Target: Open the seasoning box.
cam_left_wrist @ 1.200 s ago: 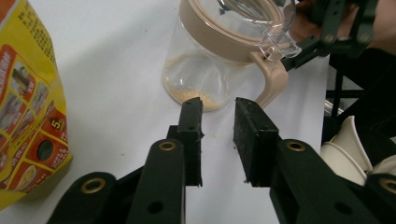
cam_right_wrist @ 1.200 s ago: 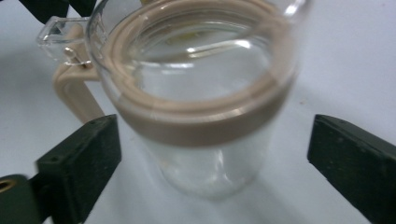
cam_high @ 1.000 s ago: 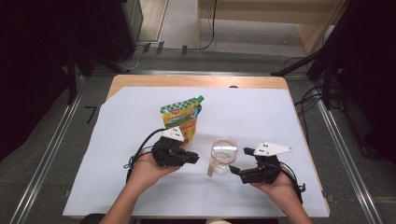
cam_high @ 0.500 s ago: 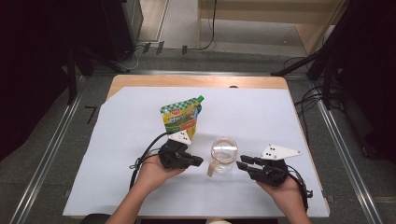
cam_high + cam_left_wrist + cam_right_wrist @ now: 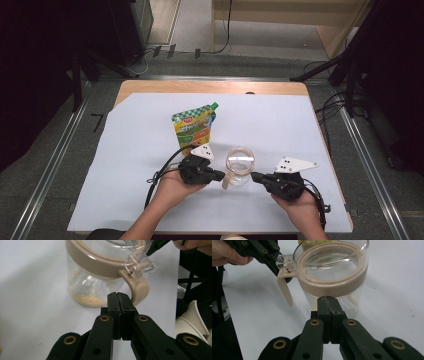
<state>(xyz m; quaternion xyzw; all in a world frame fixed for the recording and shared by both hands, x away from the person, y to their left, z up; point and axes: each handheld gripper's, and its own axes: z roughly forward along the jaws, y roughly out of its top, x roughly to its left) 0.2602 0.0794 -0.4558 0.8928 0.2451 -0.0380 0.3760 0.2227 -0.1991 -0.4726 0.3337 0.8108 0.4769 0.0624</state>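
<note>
Overhead forward-down view; two close gripper views sharing the jar (image 5: 239, 167).

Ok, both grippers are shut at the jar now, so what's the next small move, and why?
Probably open the left gripper a little and ease it onto the beige latch. Its jaws are shut on nothing, tips just short of that latch. The right gripper, whose jaws have just been closing with nothing between them, sits at the far side of the jar, placed to brace it. The lid looks seated.
</note>
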